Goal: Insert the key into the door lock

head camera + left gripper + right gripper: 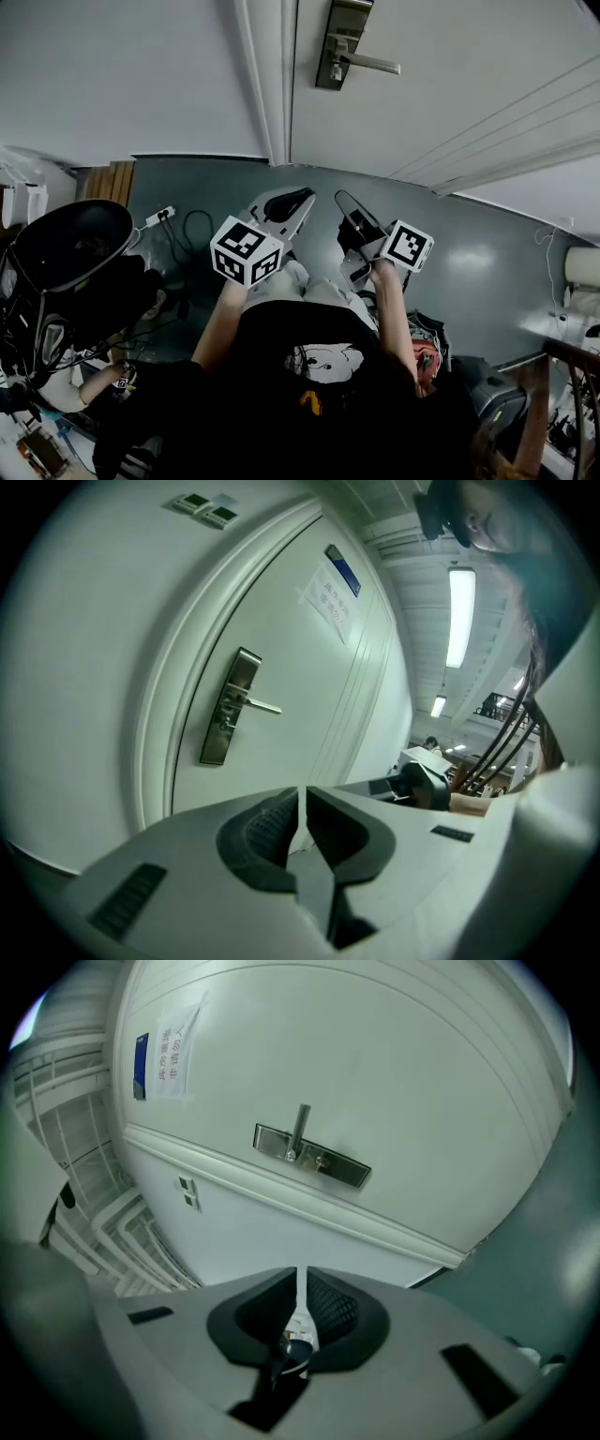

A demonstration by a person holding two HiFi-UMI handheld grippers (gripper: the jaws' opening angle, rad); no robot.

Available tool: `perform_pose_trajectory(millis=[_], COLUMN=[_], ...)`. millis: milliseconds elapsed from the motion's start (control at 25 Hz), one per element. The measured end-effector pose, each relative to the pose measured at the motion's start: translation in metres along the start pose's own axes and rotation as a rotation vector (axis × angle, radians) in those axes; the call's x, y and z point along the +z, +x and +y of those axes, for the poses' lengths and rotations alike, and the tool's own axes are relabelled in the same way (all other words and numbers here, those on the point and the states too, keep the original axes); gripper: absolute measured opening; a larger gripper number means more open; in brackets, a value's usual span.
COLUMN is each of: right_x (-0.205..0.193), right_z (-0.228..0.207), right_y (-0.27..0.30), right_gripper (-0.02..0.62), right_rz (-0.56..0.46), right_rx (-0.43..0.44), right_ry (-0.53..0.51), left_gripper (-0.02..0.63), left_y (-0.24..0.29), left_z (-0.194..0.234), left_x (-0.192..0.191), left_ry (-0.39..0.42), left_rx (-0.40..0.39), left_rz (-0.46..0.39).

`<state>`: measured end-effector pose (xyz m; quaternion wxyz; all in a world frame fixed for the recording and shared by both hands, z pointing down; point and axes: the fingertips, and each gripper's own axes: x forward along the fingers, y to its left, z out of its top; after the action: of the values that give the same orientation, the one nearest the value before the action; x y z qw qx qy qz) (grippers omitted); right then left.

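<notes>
**Key clamped in right gripper, well short of lock plate**

Key (300, 1321): silver, pinched between the closed jaws of the right gripper (301, 1277). The blade runs forward along the seam between the pads and the head sits deep at the back. The tip points toward the lock plate (312, 1158) on the white door (450, 94) but is well apart from it, with no contact.

Lever handle (300, 1129): projects from the lock plate. The keyhole on the plate is too small to make out.

Left gripper (302, 799): jaws together, nothing between them. It is aimed below and to the right of the lock plate and is also well apart from it.

Head view: both grippers are held side by side, well below the lock plate and over the grey floor (478, 253). The left gripper is lower-left of the plate and the right gripper almost straight beneath it.

Door frame (272, 84): runs just left of the lock plate.

Paper notice (330, 597): fixed on the door higher than the lock plate. Print not legible.
</notes>
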<state>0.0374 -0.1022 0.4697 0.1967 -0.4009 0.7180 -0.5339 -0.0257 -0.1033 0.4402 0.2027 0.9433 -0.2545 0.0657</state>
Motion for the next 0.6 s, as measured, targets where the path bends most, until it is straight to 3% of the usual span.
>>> perform_pose_trajectory(millis=[280,600], right_x=[-0.004,-0.049], right_z=[-0.019,0.006], right_y=[-0.008,-0.127], right_gripper=[0.021,0.021], right_rz=[-0.041,-0.084], right_rx=[-0.054,-0.042], right_ry=[0.012,-0.058], left_gripper=[0.031,0.031], left_y=[0.017,-0.010], left_z=[0.008,-0.115], left_x=[-0.013,-0.034], left_ry=[0.001,0.081], left_rx=[-0.061,-0.097], left_rz=[0.078,0.073])
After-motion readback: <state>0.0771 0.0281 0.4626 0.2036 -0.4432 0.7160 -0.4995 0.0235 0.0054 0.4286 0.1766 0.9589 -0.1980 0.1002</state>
